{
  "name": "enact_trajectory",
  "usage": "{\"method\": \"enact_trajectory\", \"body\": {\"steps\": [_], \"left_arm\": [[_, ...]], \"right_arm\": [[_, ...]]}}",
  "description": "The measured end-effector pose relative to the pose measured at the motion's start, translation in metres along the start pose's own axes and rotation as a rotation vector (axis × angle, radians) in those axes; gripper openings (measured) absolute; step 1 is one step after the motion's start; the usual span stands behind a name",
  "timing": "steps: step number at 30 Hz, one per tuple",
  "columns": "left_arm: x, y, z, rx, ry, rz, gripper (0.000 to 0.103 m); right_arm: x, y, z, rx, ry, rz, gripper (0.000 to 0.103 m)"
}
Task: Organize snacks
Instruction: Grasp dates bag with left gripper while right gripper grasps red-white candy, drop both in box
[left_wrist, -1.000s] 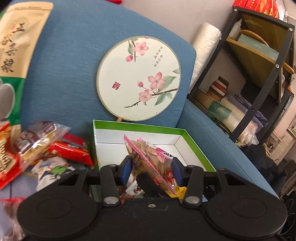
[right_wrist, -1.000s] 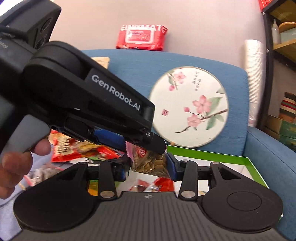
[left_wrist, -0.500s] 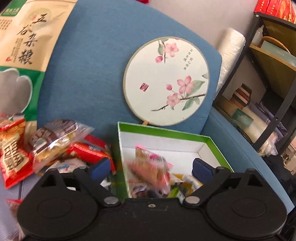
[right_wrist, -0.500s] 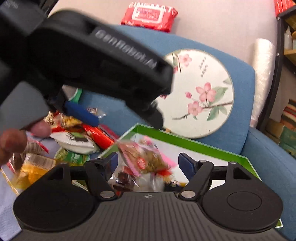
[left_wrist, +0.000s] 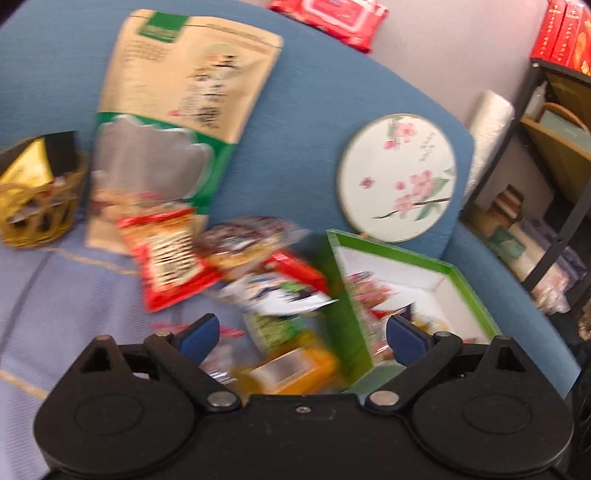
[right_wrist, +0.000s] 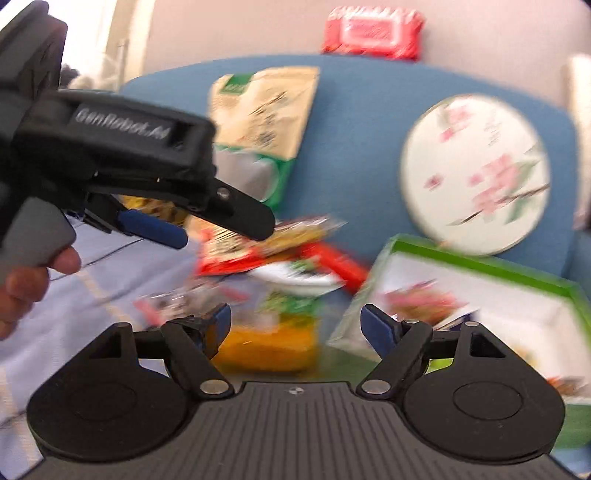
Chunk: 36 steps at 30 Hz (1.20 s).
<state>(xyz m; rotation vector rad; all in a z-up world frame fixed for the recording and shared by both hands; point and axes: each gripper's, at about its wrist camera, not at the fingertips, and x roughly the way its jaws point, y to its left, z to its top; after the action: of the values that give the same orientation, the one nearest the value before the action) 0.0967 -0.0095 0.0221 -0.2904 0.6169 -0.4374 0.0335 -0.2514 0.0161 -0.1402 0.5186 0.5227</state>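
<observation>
**Both grippers empty over the snack pile; next pick pending**

I find my left gripper (left_wrist: 297, 334) spread wide with nothing between its blue fingers. My right gripper (right_wrist: 295, 325) is likewise wide open and holds nothing. In the right wrist view the left gripper hangs above the loose pile, apart from it.

The snacks sit in two groups. A loose pile (left_wrist: 236, 266) lies on the pale blue sofa cover (left_wrist: 55, 295), just left of the green box (left_wrist: 469, 291). Several packets already lie inside the box, among them a pink packet (left_wrist: 364, 290). The pile includes a red packet (left_wrist: 170, 258), a white and green packet (left_wrist: 280, 295) and an orange packet (left_wrist: 291, 369) nearest both grippers. A large tan bag (left_wrist: 177, 110) leans upright against the sofa back behind the pile. Both views are smeared by motion, so I cannot read labels or judge how the packets overlap.

My judgement: the step in hand is selecting the next packet from the pile. To do it well, I would let the view settle first, then take the orange packet, as it lies closest and appears least covered. I would grip it by a flat sealed edge, not the puffed middle, and lift straight up so neighbours are not dragged along. The box's near wall stands beside the pile; I would clear its rim before releasing.
</observation>
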Motion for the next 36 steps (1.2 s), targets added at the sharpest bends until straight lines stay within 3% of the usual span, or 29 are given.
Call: {"method": "enact_trajectory", "body": {"steps": [4,8,9,10,11,13,15,18,20,21,24,31,36], "left_arm": [[0.004,0.030,-0.002,-0.039,0.030,0.062,0.103],[0.027,0.051,0.001,-0.101,0.077,0.060,0.103],[0.033,0.053,0.001,-0.106,0.097,0.055,0.098],[0.039,0.056,0.000,-0.109,0.115,0.047,0.083],[0.044,0.058,-0.003,-0.106,0.132,0.049,0.076],[0.049,0.061,-0.011,-0.104,0.162,0.064,0.041],[0.043,0.064,-0.019,-0.126,0.169,0.038,0.038],[0.025,0.055,-0.030,-0.081,0.193,0.001,0.033],[0.012,0.047,-0.039,-0.054,0.220,-0.030,0.034],[0.005,0.045,-0.043,-0.054,0.224,-0.035,0.043],[-0.015,0.045,-0.049,-0.093,0.183,-0.032,0.097],[-0.008,0.053,-0.043,-0.153,0.219,-0.055,0.098],[0.006,0.057,-0.051,-0.178,0.255,-0.052,0.096]], "right_arm": [[0.005,0.004,-0.002,0.045,0.041,0.064,0.103],[0.000,0.004,-0.005,0.115,0.047,0.072,0.103],[-0.002,0.004,-0.008,0.148,0.050,0.082,0.103],[-0.004,0.004,-0.010,0.174,0.054,0.091,0.103],[-0.005,0.006,-0.013,0.195,0.057,0.103,0.103],[-0.005,0.012,-0.017,0.197,0.063,0.134,0.103],[-0.003,0.019,-0.017,0.161,0.062,0.155,0.103],[-0.002,0.028,-0.018,0.132,0.075,0.197,0.103],[0.001,0.033,-0.018,0.120,0.095,0.228,0.103],[0.002,0.035,-0.019,0.121,0.101,0.240,0.103],[0.008,0.039,-0.022,0.147,0.128,0.268,0.103],[0.024,0.037,-0.027,0.285,0.145,0.300,0.103],[0.033,0.038,-0.028,0.309,0.153,0.297,0.103]]}}
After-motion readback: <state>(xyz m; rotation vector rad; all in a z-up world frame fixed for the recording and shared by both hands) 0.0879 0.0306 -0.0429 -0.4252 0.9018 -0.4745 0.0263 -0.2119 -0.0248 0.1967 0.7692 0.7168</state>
